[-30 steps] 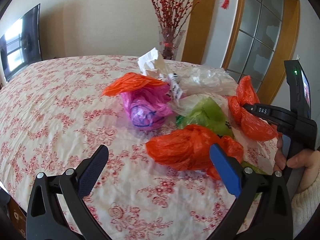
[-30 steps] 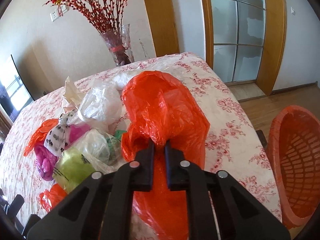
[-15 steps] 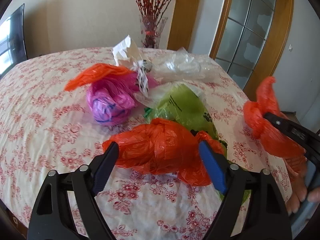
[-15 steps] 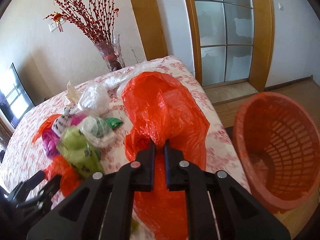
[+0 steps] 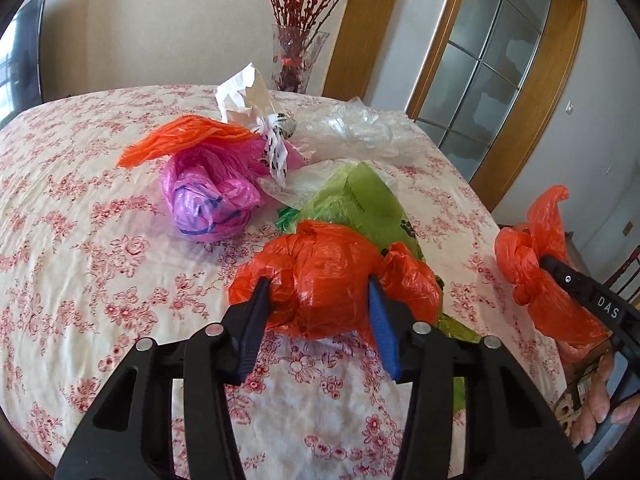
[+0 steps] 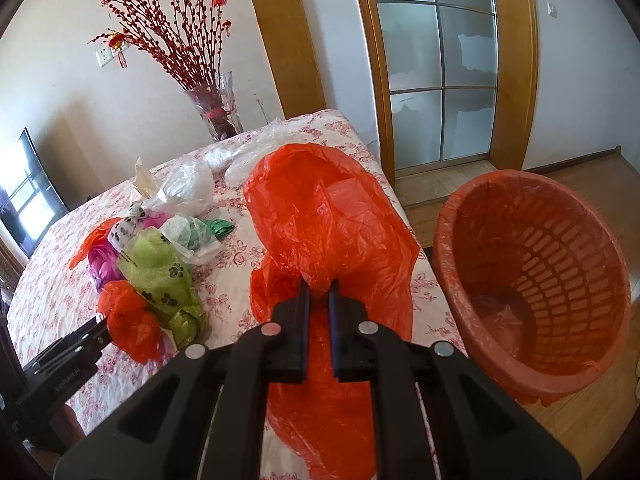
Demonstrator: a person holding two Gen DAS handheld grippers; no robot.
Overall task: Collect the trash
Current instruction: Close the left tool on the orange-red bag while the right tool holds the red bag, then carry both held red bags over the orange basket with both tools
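My left gripper (image 5: pixel 318 290) has its jaws pressed on both sides of a crumpled red-orange plastic bag (image 5: pixel 324 280) lying on the floral table. In the right wrist view that bag (image 6: pixel 130 320) sits at the left gripper's tips (image 6: pixel 100 330). My right gripper (image 6: pixel 319 290) is shut on a large red-orange bag (image 6: pixel 328 216) and holds it off the table's right edge, beside an orange basket (image 6: pixel 532 276) on the floor. In the left wrist view this held bag (image 5: pixel 536 276) hangs at the right.
A green bag (image 5: pixel 360 204), a pink bag (image 5: pixel 208 200), an orange bag (image 5: pixel 180 136), clear and white bags (image 5: pixel 348 132) lie in a heap on the table (image 5: pixel 80 240). A glass vase (image 5: pixel 296 60) with red branches stands at the far edge.
My left gripper moved forward and closed its jaws onto the crumpled red-orange bag. My right gripper carried its bag rightward off the table, bringing the orange basket fully into view.
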